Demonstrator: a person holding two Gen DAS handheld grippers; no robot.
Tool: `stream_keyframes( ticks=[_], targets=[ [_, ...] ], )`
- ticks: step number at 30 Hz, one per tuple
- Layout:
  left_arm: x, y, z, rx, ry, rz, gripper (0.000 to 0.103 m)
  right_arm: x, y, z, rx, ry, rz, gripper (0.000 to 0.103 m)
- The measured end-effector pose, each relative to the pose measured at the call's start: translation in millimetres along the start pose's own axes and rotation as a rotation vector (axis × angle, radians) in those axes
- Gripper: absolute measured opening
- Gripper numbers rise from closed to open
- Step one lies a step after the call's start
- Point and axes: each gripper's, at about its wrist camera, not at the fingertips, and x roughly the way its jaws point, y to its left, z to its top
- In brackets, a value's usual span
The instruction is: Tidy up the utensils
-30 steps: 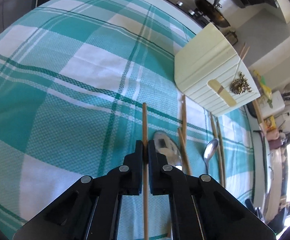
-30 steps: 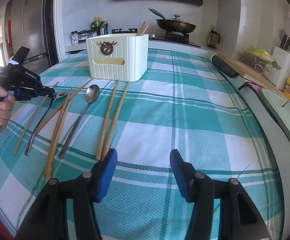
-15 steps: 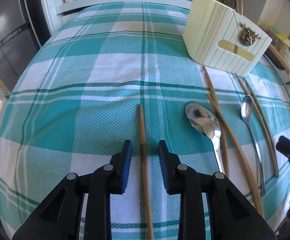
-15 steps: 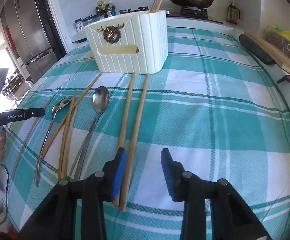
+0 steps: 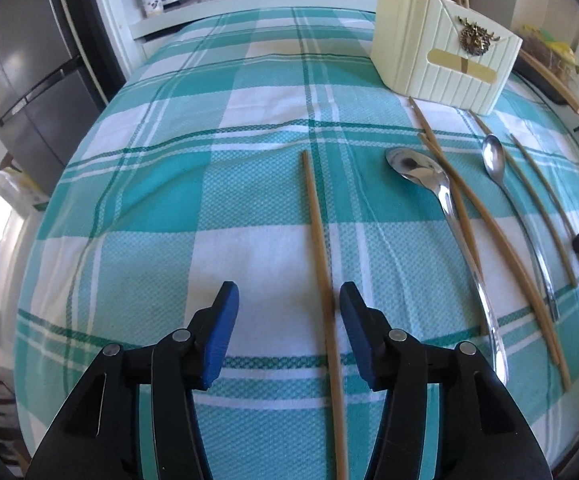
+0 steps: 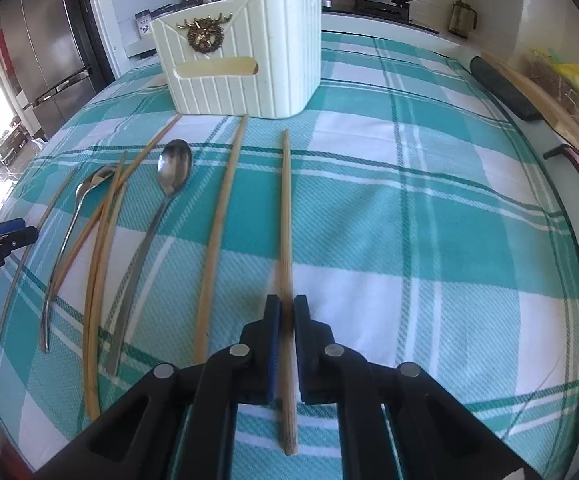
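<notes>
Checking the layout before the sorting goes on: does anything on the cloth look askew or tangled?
Yes. Two chopsticks lie crossed over the left spoon instead of parallel like the others. Nothing is spilled or visibly damaged; the holder stands upright.

Across the left half of the left wrist frame, the checked cloth on the bench [image 5: 169, 184] lies bare, open room for a claw right up to the far edge. To the right of centre, a lone chopstick [image 5: 317, 232] lies lengthwise, then a crowded row: large spoon [image 5: 441, 200], small spoon [image 5: 501, 176] and more chopsticks, closely spaced. The cream holder [image 5: 429, 52] blocks the upper right. In the right wrist frame, the cloth right of the centre chopstick [image 6: 286, 208] is bare to the bench's edge.
</notes>
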Motion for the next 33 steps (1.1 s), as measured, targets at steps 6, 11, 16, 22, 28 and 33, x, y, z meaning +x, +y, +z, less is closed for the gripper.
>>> stream_keyframes(
  ticks=[6,11,16,22,28,33],
  targets=[
    [-6.1,7.1,-20.4,-0.001,-0.009,-0.011,0.070,-27.3,-23.5,-42.0,0.051,0.017,-0.076,0.007],
    [-7.0,5.7,-28.1,0.008,-0.026,0.001,0.081,-42.1,-35.4,-59.8,0.085,-0.028,-0.121,0.016],
    [-2.5,13.7,-28.4,-0.033,-0.024,-0.006,0.091,-38.7,-34.1,-56.9,0.086,-0.059,-0.112,0.044],
    [0.9,18.0,-30.8,-0.043,-0.033,0.004,0.102,-30.2,-33.3,-55.2,0.081,-0.065,-0.116,0.045],
    [2.6,19.5,-30.9,-0.049,-0.037,-0.003,0.103,-30.4,-35.4,-56.6,0.079,-0.081,-0.105,0.047],
    [1.6,20.0,-33.9,-0.058,-0.057,-0.005,0.103,-30.8,-34.7,-57.5,0.079,-0.084,-0.103,0.047]
  ],
)
